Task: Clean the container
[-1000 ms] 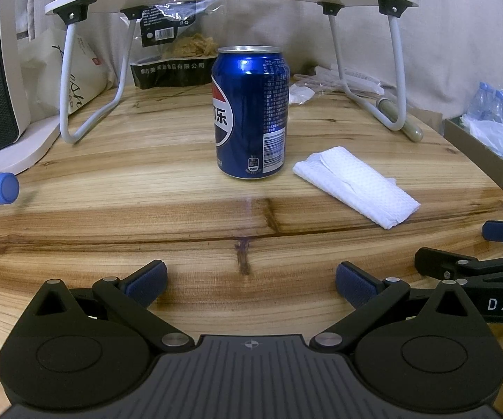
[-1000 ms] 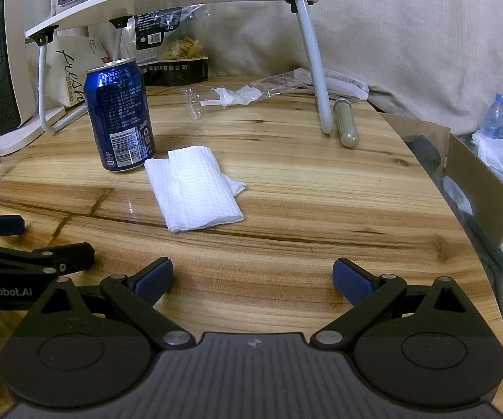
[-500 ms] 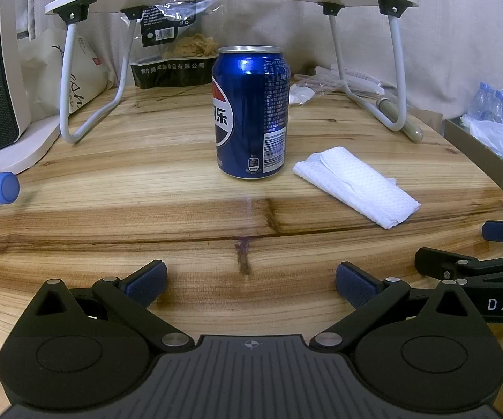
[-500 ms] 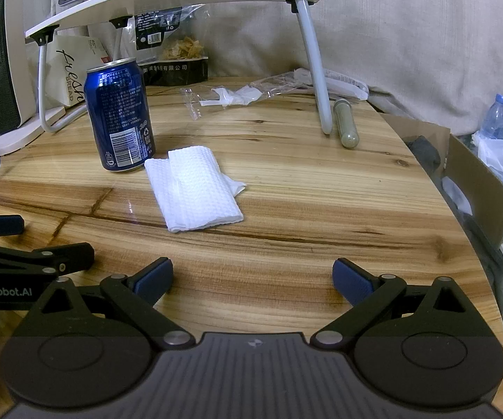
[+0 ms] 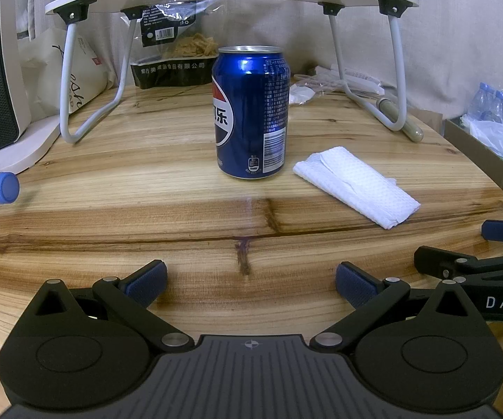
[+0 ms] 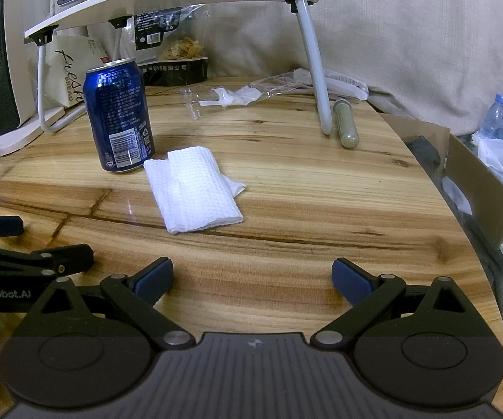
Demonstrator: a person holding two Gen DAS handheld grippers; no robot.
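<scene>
Left wrist view: left gripper [image 5: 250, 279] wide open, empty.

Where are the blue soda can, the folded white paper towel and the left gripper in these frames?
blue soda can [image 5: 249, 115], left wrist view, middle of its printed side.
folded white paper towel [image 6: 194, 188], right wrist view, middle of its top layer.
left gripper [image 5: 249, 281], left wrist view, midway between its open fingers.

A round wooden plank counter [image 5: 147, 209] carries an upright blue soda can [image 5: 251, 111] ahead of the fingers, a folded white paper towel [image 5: 356, 185] just beside it.
</scene>
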